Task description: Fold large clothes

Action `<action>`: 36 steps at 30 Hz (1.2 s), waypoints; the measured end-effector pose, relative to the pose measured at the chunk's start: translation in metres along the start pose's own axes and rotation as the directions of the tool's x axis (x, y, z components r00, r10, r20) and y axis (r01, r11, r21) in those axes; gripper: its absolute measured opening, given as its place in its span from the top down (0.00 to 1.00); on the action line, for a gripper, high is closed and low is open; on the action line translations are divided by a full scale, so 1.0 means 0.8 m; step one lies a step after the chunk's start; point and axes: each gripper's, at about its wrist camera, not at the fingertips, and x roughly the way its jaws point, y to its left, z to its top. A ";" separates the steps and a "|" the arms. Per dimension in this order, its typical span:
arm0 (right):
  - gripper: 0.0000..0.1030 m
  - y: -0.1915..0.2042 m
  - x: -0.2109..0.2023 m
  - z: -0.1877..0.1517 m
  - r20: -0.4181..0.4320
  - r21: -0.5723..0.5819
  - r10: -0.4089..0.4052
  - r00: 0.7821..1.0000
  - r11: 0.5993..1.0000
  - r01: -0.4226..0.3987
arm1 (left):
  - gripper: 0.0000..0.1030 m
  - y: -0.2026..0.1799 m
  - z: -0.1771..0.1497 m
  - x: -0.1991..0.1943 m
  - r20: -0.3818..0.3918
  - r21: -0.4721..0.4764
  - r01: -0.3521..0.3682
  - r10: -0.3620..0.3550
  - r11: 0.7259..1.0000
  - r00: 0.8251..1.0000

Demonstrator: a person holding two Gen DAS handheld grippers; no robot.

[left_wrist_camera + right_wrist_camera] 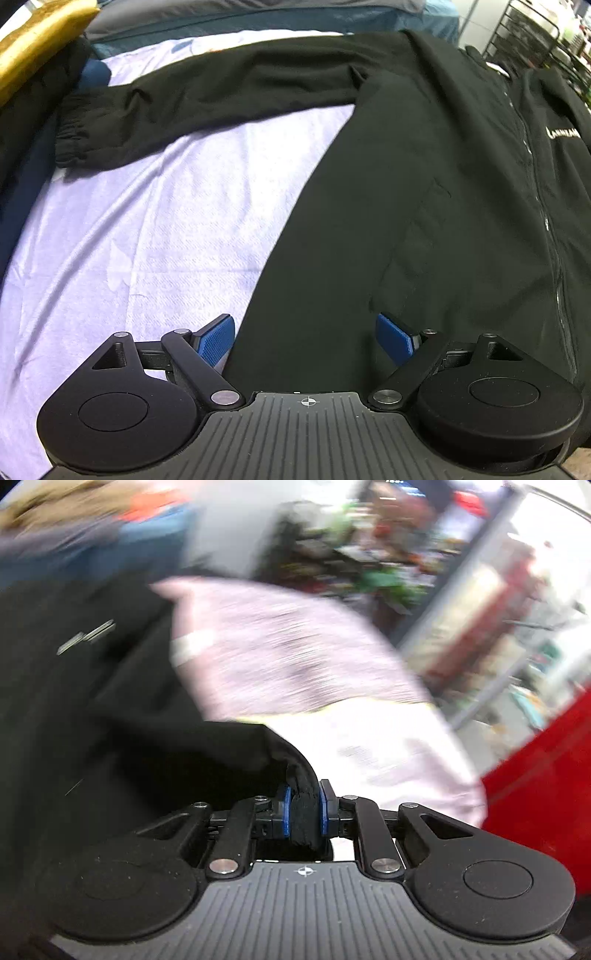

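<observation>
Black jacket is lying spread flat, front up, on the lavender bed sheet, one sleeve stretching out sideways to the left in the left wrist view. Left gripper is hovering over the bottom hem, pads spread wide, touching nothing, body running away from it lengthwise. Right gripper is pinching a bunched cuff or edge of the jacket; that view is blurring heavily.

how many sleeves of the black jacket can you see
1. The sleeve lies stretched out to the left across the lilac sheet. The other may be the bunched black fabric in the right gripper, too blurred to confirm.
</observation>
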 end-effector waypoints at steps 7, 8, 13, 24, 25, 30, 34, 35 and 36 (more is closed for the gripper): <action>0.85 -0.167 0.093 0.078 -0.062 0.238 -0.249 0.967 0.937 0.256 | 0.00 0.003 0.010 -0.008 0.002 -0.049 -0.050 0.051 0.998 0.999; 0.85 -0.179 0.108 0.083 -0.086 0.252 -0.278 0.957 0.923 0.291 | 0.00 0.003 0.011 -0.009 0.000 -0.053 -0.058 0.058 0.997 0.998; 0.82 -0.180 0.170 0.104 -0.136 0.227 -0.321 0.937 0.911 0.345 | 0.00 0.004 0.015 -0.015 -0.003 -0.078 -0.086 0.087 0.993 0.996; 0.12 -0.125 0.132 0.047 0.006 0.304 -0.257 0.966 0.921 0.243 | 0.00 0.014 0.017 -0.017 -0.007 -0.050 -0.064 0.064 0.997 0.998; 0.09 -0.121 0.122 0.044 0.039 0.297 -0.254 0.966 0.926 0.232 | 0.00 0.018 0.020 -0.017 -0.003 -0.041 -0.065 0.065 0.997 0.998; 0.01 -0.120 0.071 0.036 0.130 0.321 -0.091 0.987 0.946 0.045 | 0.00 0.043 0.036 -0.012 0.025 -0.064 -0.015 0.016 0.998 1.000; 0.01 -0.081 0.049 0.004 0.090 0.231 0.255 0.963 0.935 -0.269 | 0.00 0.055 0.035 -0.001 -0.001 -0.058 0.071 -0.071 0.996 0.997; 0.01 -0.065 0.043 -0.008 0.074 0.196 0.302 0.950 0.930 -0.311 | 0.00 0.057 0.031 0.002 -0.014 -0.045 0.080 -0.080 0.996 0.997; 0.01 -0.047 0.035 -0.024 0.056 0.155 0.359 0.932 0.919 -0.363 | 0.00 0.059 0.028 0.004 -0.027 -0.034 0.081 -0.082 0.996 0.996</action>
